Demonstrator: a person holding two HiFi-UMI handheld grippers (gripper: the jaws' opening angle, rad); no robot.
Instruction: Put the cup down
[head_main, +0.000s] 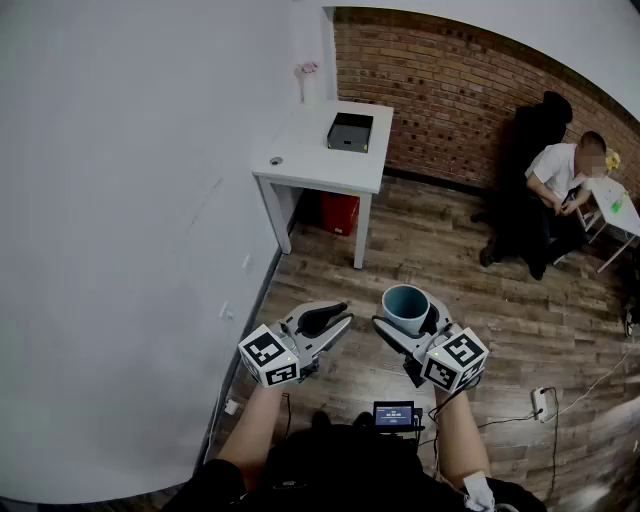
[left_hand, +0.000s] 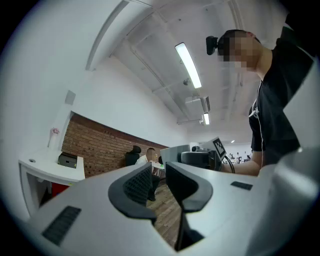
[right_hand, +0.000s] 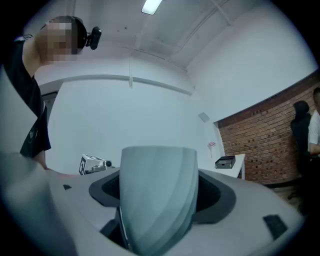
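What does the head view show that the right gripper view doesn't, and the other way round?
Only the head view: the wood floor, a seated person, a red box under the white table, and the inside of the cup.
Only the right gripper view: a ceiling light and the cup's side wall, gripped between the two jaws.
Both: the cup held in the right gripper, the left gripper, the table with its black box, and the brick wall.

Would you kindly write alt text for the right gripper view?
A pale teal cup stands upright, gripped between the right gripper's dark jaws. Behind it are a white wall, a brick wall and a white table.
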